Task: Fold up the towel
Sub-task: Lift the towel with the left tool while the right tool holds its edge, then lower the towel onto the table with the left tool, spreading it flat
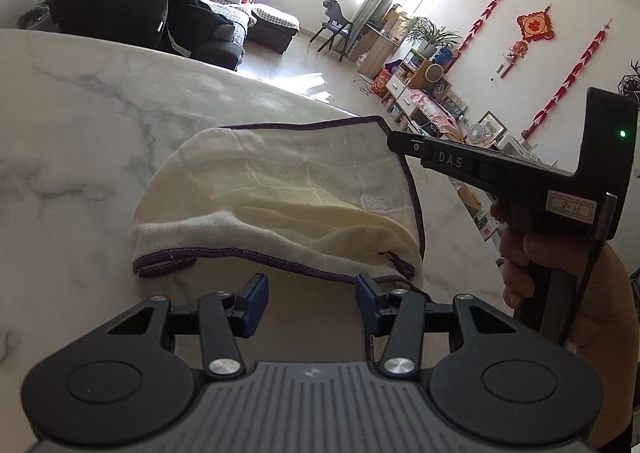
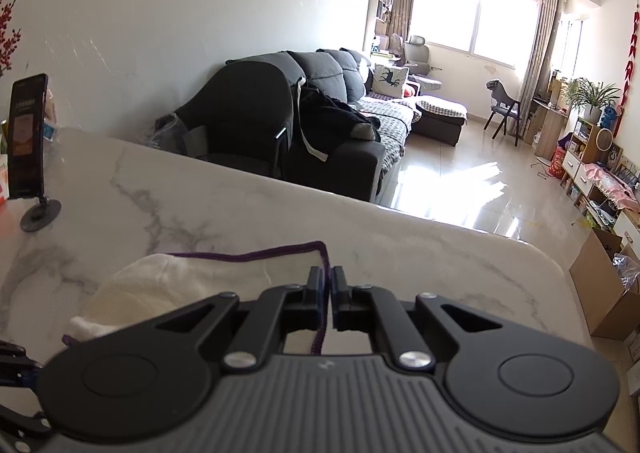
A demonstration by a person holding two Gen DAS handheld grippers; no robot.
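Towel (image 1: 280, 193): on table (image 1: 80, 133), doubled loosely, purple hem. Right gripper (image 2: 329, 285): pinching far corner. Left gripper (image 1: 312, 293): spread, empty, near front hem. Judged mid-fold; next needs corner laid flat.

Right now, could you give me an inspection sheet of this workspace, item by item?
Surface: white marble table.
Job's things: cream towel with purple hem, loosely folded over, bulging.
Clutter: phone on stand at the table's far left.
Tongs: left tongs open, just short of the towel's near hem; right tongs shut on its far corner.
Cables: black cable beside the hand.
Surroundings: dark sofa, window, shelves.
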